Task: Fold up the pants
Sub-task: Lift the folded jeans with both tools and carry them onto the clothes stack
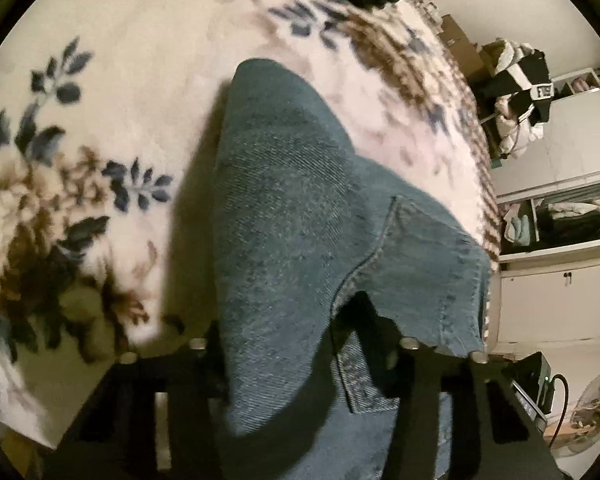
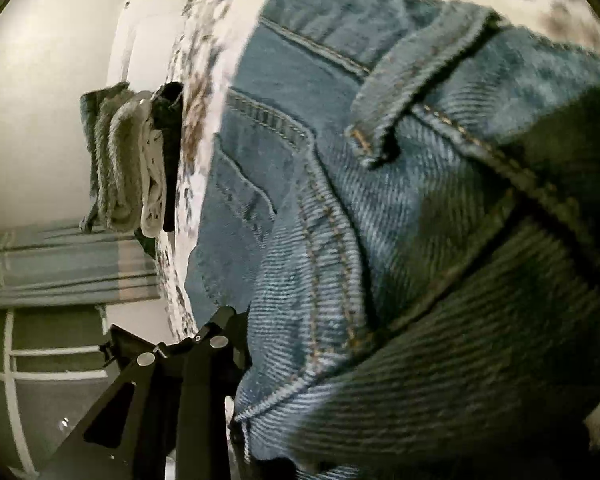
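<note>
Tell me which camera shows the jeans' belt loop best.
The right wrist view: the belt loop sits near centre, stitching and frayed end visible on the jeans. The left wrist view shows only plain denim, a pocket seam and an edge, no belt loop.

left gripper [image 1: 300,360]: black fingers, round silver screw heads, slotted frame | right gripper [image 2: 236,344]: black angular finger, silver screw heads, cut-out openings

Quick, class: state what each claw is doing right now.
Left claw: closed on the jeans, denim draped between its fingers.
Right claw: closed on the jeans near a seam; one finger hidden.
</note>
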`<state>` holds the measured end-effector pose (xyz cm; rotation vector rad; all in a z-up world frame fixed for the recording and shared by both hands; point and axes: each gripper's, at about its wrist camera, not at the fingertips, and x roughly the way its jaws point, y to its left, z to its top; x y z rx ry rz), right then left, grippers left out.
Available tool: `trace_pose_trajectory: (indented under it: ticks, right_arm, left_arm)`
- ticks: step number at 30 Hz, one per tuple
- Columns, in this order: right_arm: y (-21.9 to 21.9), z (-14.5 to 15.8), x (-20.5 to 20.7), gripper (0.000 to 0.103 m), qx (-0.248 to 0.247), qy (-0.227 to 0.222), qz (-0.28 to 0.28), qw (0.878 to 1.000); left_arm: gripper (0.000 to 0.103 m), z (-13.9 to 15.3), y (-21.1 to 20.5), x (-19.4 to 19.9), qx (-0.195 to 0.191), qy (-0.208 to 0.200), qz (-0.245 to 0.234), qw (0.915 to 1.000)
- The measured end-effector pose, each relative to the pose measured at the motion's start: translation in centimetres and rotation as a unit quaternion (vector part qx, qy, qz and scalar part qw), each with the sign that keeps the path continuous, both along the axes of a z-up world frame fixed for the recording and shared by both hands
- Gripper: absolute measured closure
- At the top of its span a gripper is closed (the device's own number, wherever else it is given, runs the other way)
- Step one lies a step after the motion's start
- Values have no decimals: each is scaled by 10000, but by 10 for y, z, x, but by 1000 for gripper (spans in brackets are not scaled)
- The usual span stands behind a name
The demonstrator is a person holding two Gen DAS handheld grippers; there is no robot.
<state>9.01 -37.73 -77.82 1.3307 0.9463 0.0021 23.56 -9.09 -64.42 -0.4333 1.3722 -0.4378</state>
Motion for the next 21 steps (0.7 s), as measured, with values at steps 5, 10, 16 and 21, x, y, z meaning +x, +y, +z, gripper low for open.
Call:
trace_pose_trajectory:
  ticks: [5,10,16,21]
  right_arm:
    - [0,42,11,71,-279,-170,103,9994]
    - [-2,85,18,71,-370,-371,132,9985]
    - [-5,141,43,71,-416,-648,163,9969]
    - [-3,203,86,71,-587,-956,195,9935]
  left_arm:
    - [69,39,2,-6,-93,-256,0,9996]
    - [71,81,2,-3,-169,-377,97,9991]
    - [72,136,0,15,-85,-627,39,9980]
    - [72,192,-4,48,-131,-932,41,9956]
